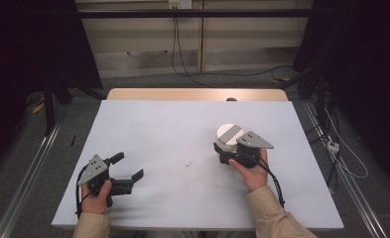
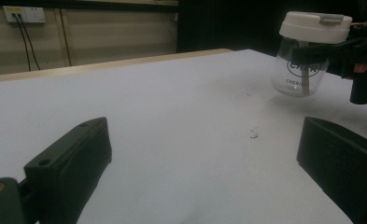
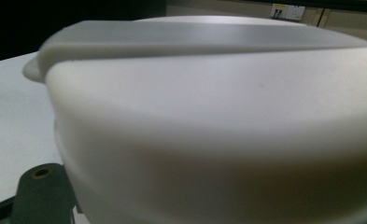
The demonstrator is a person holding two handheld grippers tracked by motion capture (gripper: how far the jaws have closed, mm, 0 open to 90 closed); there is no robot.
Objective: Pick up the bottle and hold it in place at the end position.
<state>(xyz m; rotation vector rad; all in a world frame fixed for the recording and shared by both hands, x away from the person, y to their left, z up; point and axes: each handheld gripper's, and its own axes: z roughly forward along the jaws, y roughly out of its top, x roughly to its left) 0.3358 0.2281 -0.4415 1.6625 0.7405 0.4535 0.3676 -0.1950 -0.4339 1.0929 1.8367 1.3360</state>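
Table (image 1: 182, 198) in pale grey is bearing both hands. Right gripper (image 1: 226, 148) is clamping a clear, white-lidded jar (image 2: 307, 56), seemingly lifted just off the surface. Left gripper (image 1: 129, 166) is resting with jaws apart, holding nothing.

A white lid (image 3: 228, 126) is looming close before the camera, a raised flat band (image 3: 186, 37) running across its top. A black jaw tip with a round hole is rising at the near left, while the pale table (image 3: 13, 116) is stretching away left.
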